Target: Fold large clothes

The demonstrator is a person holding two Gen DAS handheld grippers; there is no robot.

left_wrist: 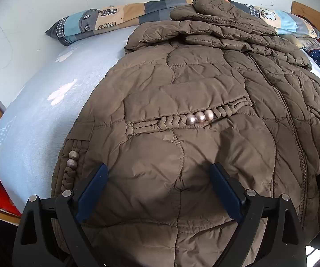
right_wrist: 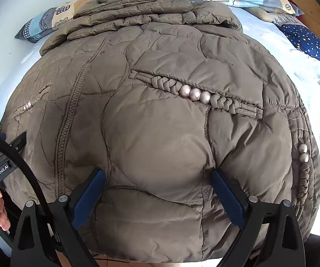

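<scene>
Brown quilted jacket (left_wrist: 182, 133) spread on bed (left_wrist: 48, 102), sleeves folded; both grippers' jaws wide, holding nothing.

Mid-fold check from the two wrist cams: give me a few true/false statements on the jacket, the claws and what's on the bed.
1. The brown quilted jacket lies on the light blue bed sheet. True.
2. The left claw is clamped shut. False: open, fabric between the fingers.
3. The right claw stands open. True.
4. The zipper is undone and spread open. False: closed.
5. A patterned pillow lies beyond the jacket. True.
</scene>
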